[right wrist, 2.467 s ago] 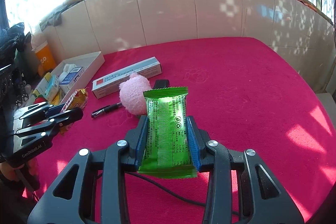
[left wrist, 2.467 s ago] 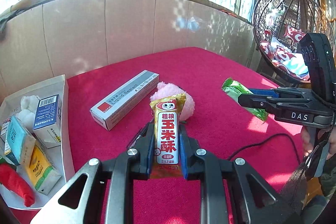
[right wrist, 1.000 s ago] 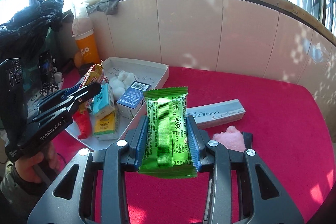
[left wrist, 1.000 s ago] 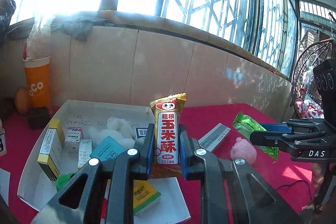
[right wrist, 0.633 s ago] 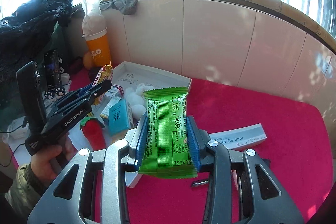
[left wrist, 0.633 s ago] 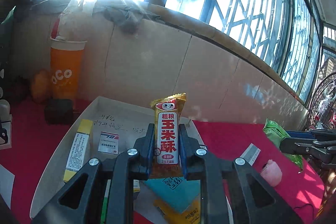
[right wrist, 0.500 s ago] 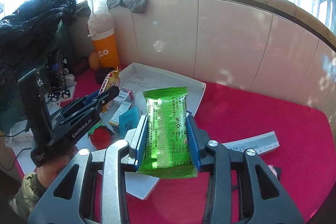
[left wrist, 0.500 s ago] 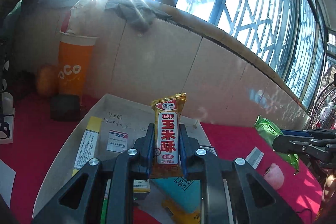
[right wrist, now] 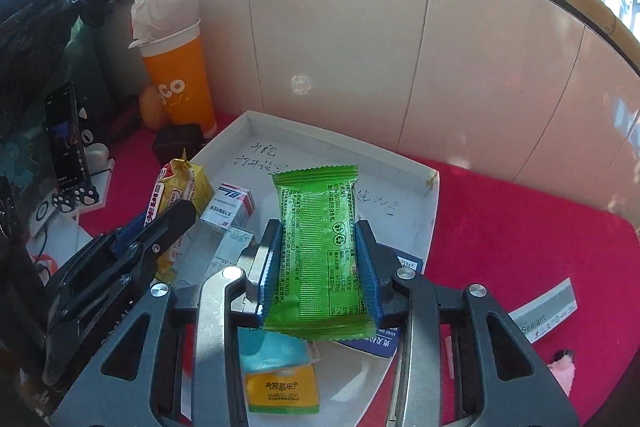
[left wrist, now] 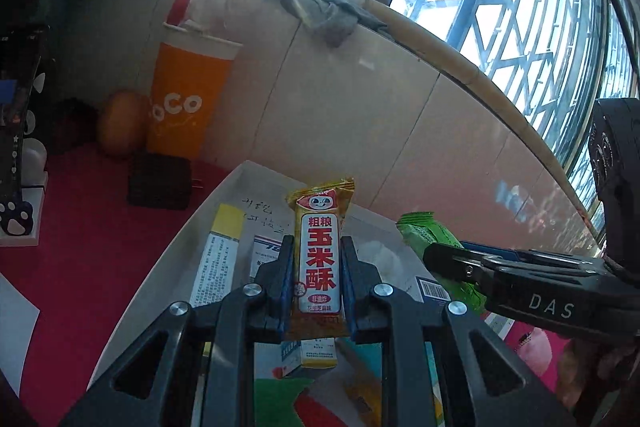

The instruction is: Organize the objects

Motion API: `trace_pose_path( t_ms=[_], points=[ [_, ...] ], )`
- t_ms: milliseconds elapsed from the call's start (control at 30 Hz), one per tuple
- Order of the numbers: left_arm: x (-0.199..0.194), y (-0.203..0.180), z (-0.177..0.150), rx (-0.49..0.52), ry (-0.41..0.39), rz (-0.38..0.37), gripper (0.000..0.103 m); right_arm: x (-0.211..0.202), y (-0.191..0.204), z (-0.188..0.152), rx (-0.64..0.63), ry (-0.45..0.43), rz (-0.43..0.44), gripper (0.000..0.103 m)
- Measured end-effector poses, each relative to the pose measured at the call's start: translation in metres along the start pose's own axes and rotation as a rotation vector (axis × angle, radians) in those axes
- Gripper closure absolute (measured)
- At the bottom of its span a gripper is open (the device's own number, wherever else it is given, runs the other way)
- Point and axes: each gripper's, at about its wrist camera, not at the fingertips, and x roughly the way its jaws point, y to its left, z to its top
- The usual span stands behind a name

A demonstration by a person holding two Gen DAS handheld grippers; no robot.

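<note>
While the left gripper [left wrist: 316, 267] pinches a yellow snack bar [left wrist: 320, 259] at frame centre, the right gripper [right wrist: 318, 263] pinches a green packet [right wrist: 320, 251]. Both hang over the white tray [right wrist: 428, 223].

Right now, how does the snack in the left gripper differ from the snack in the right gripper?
The yellow snack bar is narrow, with a red and white label and a cartoon face; the green snack packet is wider and shows its printed back. The left gripper clamps the yellow snack bar between close-set jaws; the right gripper has its jaws further apart on the green snack packet. Both are sealed, held upright and hang over the white tray.
</note>
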Motion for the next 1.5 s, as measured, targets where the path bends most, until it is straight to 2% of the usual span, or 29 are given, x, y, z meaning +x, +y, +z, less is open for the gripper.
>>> trace_pose_path(
  t_ms=[133, 233, 267, 333, 367, 400, 467, 500, 533, 567, 667, 800, 967, 1133, 1233, 1400, 1500],
  points=[
    [0.002, -0.001, -0.001, 0.007, 0.005, 0.008, 0.083, 0.018, -0.001, 0.014, 0.038, -0.013, 0.000, 0.067],
    [0.004, 0.002, -0.001, 0.000, 0.011, 0.016, 0.082, 0.021, 0.001, 0.017, 0.064, 0.002, 0.068, 0.064],
    [0.005, 0.002, -0.001, -0.001, 0.018, 0.013, 0.082, 0.019, 0.002, 0.016, 0.060, -0.004, 0.067, 0.060],
    [0.007, 0.002, -0.001, -0.003, 0.035, 0.005, 0.077, 0.009, 0.001, 0.011, 0.056, -0.046, 0.042, 0.035],
    [0.008, 0.001, -0.002, 0.001, 0.036, 0.007, 0.059, 0.003, -0.002, 0.008, 0.064, -0.065, 0.037, 0.032],
    [0.007, 0.000, -0.003, 0.008, 0.032, 0.009, 0.027, -0.003, -0.006, 0.006, 0.077, -0.077, 0.040, 0.031],
    [0.003, -0.003, -0.003, 0.022, 0.005, 0.007, 0.004, -0.013, -0.016, 0.001, 0.101, -0.094, 0.036, 0.031],
    [0.001, -0.005, -0.003, 0.031, -0.012, 0.009, 0.000, -0.019, -0.020, -0.002, 0.105, -0.104, 0.026, 0.029],
    [-0.002, -0.007, -0.002, 0.039, -0.029, 0.009, 0.000, -0.025, -0.026, -0.006, 0.108, -0.113, 0.018, 0.021],
    [-0.005, -0.008, -0.002, 0.045, -0.043, 0.006, 0.000, -0.031, -0.031, -0.010, 0.112, -0.121, 0.013, 0.020],
    [-0.011, -0.011, 0.000, 0.049, -0.075, -0.014, 0.000, -0.050, -0.049, -0.027, 0.145, -0.134, 0.024, 0.020],
    [-0.011, -0.011, 0.001, 0.049, -0.079, -0.018, 0.000, -0.081, -0.089, -0.063, 0.247, -0.159, 0.023, 0.020],
    [-0.013, -0.011, 0.001, 0.043, -0.089, -0.031, 0.000, -0.116, -0.162, -0.106, 0.388, -0.179, -0.087, 0.020],
    [-0.021, -0.015, 0.000, 0.038, -0.118, -0.072, 0.000, -0.126, -0.236, -0.157, 0.597, -0.126, -0.166, 0.020],
    [-0.026, -0.021, -0.001, 0.054, -0.132, -0.110, 0.000, -0.116, -0.245, -0.172, 0.544, -0.063, -0.172, 0.020],
    [-0.028, -0.038, -0.005, 0.115, -0.125, -0.150, 0.000, -0.096, -0.222, -0.172, 0.345, -0.047, -0.177, 0.020],
    [-0.031, -0.049, -0.007, 0.146, -0.118, -0.181, 0.000, -0.076, -0.209, -0.168, 0.275, -0.008, -0.221, 0.020]
  ],
)
